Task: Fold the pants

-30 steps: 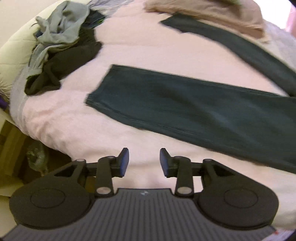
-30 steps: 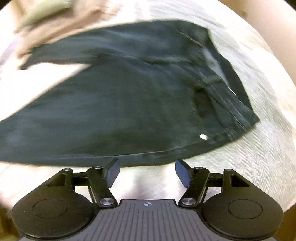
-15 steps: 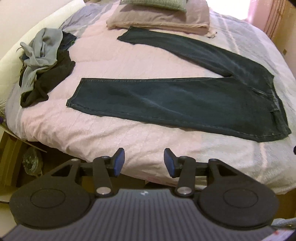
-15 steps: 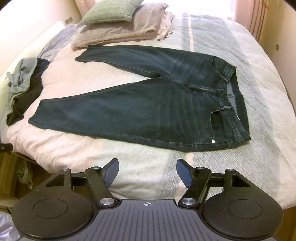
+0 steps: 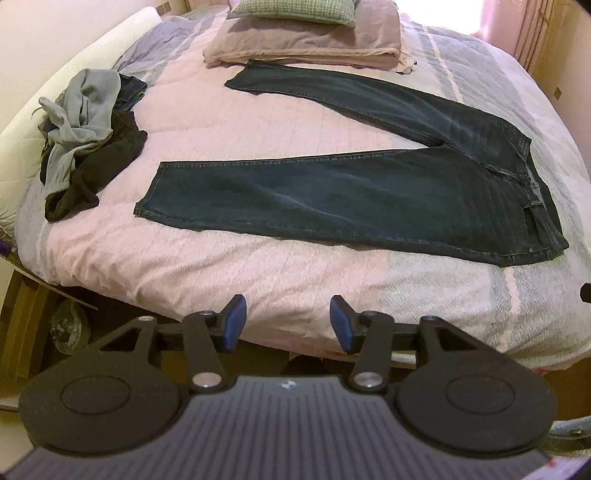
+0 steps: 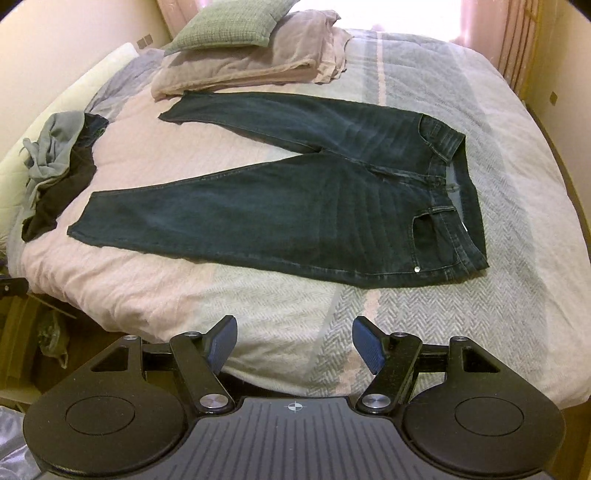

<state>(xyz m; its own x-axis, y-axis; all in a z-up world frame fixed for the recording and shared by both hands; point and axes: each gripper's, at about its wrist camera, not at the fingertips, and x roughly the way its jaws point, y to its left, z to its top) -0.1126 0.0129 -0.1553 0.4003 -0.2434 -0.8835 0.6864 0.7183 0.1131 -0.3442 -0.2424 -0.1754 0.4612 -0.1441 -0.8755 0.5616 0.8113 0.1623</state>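
Observation:
Dark blue jeans (image 5: 351, 192) (image 6: 288, 210) lie flat on the bed, legs spread apart toward the left and the waistband at the right. The near leg's hem (image 5: 147, 192) points left, and the far leg's hem (image 5: 240, 75) lies close to the pillows. My left gripper (image 5: 287, 319) hovers open over the bed's near edge, well short of the jeans. My right gripper (image 6: 293, 341) is open too, back from the waistband (image 6: 458, 218), with nothing between its fingers.
A heap of grey and black clothes (image 5: 85, 144) (image 6: 51, 170) sits at the bed's left side. Folded pink bedding with a green cushion (image 5: 295, 9) (image 6: 229, 26) lies at the head. The quilt (image 5: 221, 266) drops off at the near edge to the floor.
Both grippers have pulled back and up from close over the jeans, so the whole bed now shows. The jeans lie spread as before. Both stay open.

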